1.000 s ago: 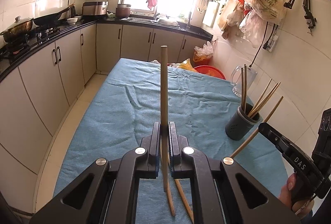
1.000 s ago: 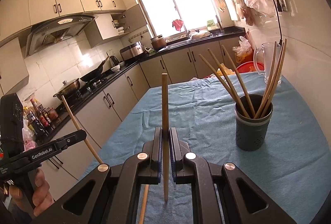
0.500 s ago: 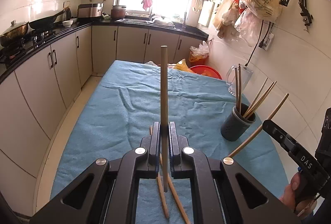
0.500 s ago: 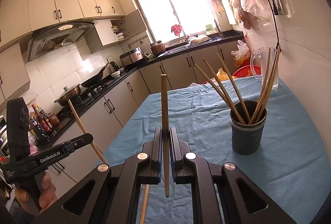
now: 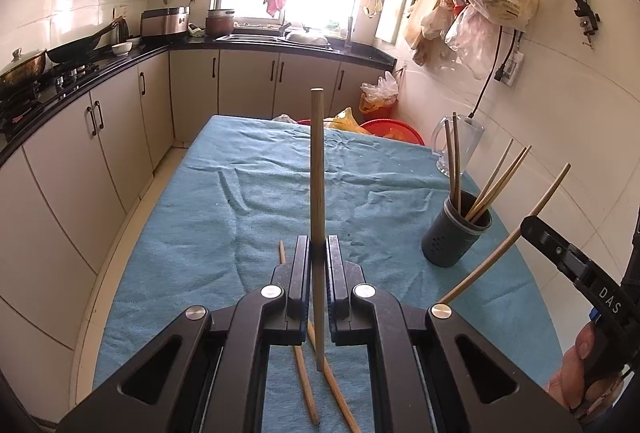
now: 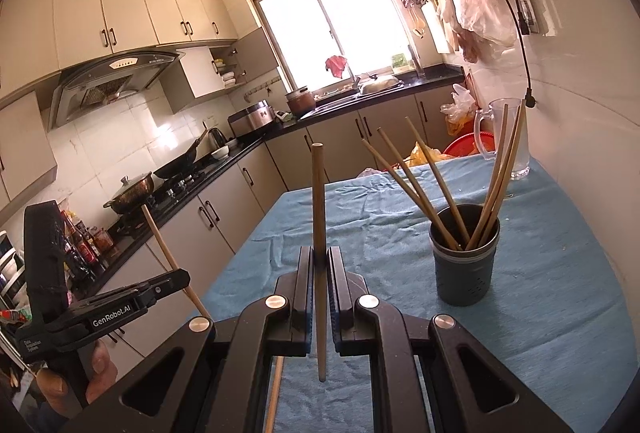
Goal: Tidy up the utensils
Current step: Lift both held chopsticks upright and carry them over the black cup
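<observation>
Chopsticks (image 6: 416,185) partly sorted: several stand in the grey holder (image 6: 466,265) at the desk's (image 5: 240,217) two o'clock, left tool (image 5: 319,253) and right tool (image 6: 320,265) each clamped on one upright stick, two loose ones (image 5: 320,377) left at six o'clock.

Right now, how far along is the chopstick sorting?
Done: five chopsticks already stand in the dark holder. In hand: the left gripper is shut on one chopstick, and the right gripper is shut on another chopstick; neither is over the holder yet. Left: at least two loose chopsticks lie on the blue cloth under the left gripper.
</observation>
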`<state>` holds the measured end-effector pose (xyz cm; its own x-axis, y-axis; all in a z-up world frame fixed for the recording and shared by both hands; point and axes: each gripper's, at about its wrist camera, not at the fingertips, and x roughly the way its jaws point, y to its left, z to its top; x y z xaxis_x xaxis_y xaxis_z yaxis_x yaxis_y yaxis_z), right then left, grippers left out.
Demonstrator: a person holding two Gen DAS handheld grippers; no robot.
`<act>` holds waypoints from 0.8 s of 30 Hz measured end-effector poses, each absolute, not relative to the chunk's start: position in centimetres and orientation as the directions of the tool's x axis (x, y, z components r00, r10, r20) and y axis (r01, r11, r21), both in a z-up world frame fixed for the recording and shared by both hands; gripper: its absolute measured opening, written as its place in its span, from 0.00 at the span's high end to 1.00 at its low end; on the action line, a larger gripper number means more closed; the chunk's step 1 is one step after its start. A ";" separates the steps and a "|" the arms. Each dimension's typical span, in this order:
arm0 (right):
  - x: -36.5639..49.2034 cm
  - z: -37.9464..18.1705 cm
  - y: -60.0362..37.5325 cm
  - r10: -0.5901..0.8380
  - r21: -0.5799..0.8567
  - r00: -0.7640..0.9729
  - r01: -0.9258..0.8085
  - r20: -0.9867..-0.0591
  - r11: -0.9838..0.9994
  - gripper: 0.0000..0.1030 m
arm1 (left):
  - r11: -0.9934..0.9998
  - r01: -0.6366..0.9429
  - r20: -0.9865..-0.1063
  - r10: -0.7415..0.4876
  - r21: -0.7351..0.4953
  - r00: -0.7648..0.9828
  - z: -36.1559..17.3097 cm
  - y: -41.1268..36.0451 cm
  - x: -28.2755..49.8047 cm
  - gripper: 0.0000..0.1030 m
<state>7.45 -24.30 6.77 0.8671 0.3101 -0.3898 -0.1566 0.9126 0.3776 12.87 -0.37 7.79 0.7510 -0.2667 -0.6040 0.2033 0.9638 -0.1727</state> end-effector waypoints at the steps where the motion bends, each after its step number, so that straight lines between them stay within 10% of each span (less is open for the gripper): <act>1: 7.4 6.8 -24.4 0.309 0.379 0.868 -0.154 -0.389 0.913 0.93 | 0.964 0.206 -0.603 -0.267 -0.171 0.751 7.8 -0.4 12.9 0.94; 24: 6.4 8.0 -27.6 0.265 0.397 0.895 -0.110 -0.359 0.911 0.93 | 0.956 0.258 -0.603 -0.289 -0.139 0.744 8.9 -3.1 13.3 0.94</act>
<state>6.41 -27.64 8.02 0.8952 0.2647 -0.3586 -0.1102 0.9111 0.3972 13.32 -3.06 8.86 0.7440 -0.2885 -0.6026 0.2585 0.9560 -0.1386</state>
